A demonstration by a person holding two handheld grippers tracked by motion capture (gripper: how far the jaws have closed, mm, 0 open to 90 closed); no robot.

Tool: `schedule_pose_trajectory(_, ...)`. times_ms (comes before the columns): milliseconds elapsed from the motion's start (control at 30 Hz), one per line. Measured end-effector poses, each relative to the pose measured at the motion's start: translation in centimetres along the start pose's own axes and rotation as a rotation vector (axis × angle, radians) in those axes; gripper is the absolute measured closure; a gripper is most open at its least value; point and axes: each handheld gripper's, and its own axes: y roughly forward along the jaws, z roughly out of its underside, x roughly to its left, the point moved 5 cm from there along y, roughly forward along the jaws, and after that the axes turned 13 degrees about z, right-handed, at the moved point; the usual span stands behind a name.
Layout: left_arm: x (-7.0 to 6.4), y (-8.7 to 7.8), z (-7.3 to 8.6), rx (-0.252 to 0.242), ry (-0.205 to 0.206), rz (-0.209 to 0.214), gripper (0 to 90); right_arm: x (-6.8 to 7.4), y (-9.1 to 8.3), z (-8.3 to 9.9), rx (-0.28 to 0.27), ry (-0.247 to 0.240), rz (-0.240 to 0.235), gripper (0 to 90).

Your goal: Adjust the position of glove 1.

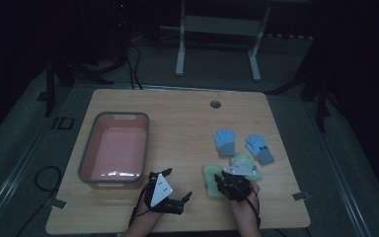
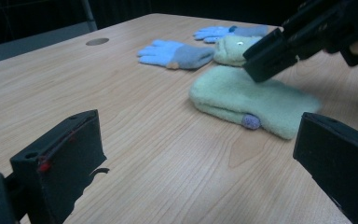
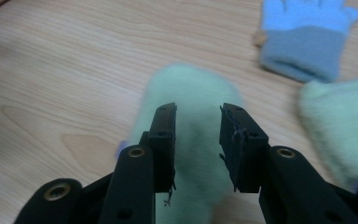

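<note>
While the right hand-held gripper [image 3: 197,140] hovers over the nearer green mitten [image 3: 191,102], its jaws stand narrowly apart above the fleece and grip nothing. That mitten lies flat on the bench [image 1: 187,123], near the front edge, with a second green mitten [image 1: 244,160] just beside it and two blue gloves [image 1: 225,141] a little farther back. The left hand-held gripper [image 2: 200,163] rests low at the bench front, jaws wide and empty, facing the mitten. A pink bin [image 1: 96,148] sits well to the left.

The left tool [image 2: 200,158] gapes wide before a green mitten [image 2: 254,100] under the right tool [image 2: 272,56].
</note>
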Motion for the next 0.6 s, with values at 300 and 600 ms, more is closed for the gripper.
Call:
schedule_pose_trajectory(300,0.0,0.0,0.0,-0.002,-0.005,-0.001,1.7,-4.2,-1.0,-1.1,-0.055,-0.07,-0.045,61.9)
schedule_pose_trajectory(600,0.1,0.0,0.0,-0.006,-0.01,-0.001,1.8,-9.1,-1.5,-1.3,-0.076,-0.072,-0.071,61.7)
